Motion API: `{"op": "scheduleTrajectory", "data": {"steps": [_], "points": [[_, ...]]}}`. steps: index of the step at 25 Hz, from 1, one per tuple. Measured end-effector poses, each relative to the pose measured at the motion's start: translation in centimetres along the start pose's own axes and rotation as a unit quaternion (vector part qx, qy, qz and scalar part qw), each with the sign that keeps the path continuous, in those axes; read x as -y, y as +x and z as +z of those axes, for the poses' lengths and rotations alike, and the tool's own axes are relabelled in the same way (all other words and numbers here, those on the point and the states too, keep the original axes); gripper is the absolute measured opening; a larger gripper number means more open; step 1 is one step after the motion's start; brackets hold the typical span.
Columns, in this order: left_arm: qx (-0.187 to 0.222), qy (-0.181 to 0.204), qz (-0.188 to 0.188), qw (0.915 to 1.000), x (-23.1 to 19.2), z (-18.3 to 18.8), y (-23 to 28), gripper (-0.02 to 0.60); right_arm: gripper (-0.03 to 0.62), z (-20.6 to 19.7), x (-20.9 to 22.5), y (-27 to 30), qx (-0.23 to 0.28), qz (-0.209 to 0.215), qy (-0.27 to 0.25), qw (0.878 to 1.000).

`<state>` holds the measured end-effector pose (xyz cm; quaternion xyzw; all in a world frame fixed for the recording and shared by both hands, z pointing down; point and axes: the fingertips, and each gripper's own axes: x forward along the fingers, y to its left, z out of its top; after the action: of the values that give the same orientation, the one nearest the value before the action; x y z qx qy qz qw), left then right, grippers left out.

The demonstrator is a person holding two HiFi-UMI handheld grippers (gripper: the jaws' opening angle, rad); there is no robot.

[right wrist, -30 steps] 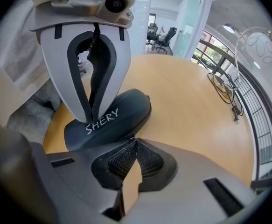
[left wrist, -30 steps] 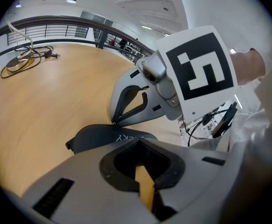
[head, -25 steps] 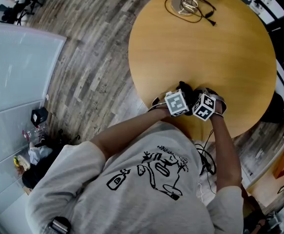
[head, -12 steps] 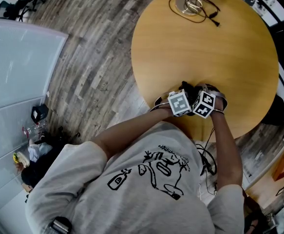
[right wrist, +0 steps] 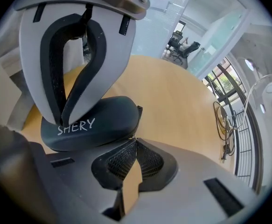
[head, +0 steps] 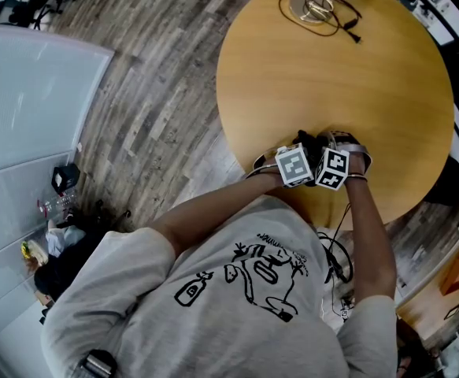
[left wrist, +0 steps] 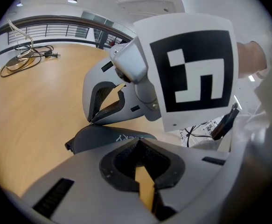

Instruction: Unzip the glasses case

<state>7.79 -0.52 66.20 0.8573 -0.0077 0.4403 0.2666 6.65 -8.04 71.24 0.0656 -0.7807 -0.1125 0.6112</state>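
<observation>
A dark glasses case lettered "SHERY" lies closed at the near edge of the round wooden table. Both grippers crowd over it. In the left gripper view my left gripper is shut, its tips at the case rim. The right gripper pinches the case's far end there. In the right gripper view my right gripper is shut at the seam of the case, below a small tab. The left gripper meets the case's top. The zipper pull itself is hidden.
A coiled black cable and a metal base sit at the table's far side. Past the table's left edge is wood-plank floor with a black bag and small clutter by a glass partition. My own arms and torso fill the lower part of the head view.
Both grippers stay pressed together on the case at the table's near edge. Only the head view has drifted slightly.
</observation>
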Motion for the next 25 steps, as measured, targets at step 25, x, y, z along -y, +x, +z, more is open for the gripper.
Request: {"op": "scheduleTrajectory", "data": {"steps": [25], "points": [[0.029,-0.015,-0.011,0.9994,0.9,-1.4,-1.2,0.008,0.026,-3.5,-2.1,-6.3,0.084,-0.055,0.358,0.928]]}}
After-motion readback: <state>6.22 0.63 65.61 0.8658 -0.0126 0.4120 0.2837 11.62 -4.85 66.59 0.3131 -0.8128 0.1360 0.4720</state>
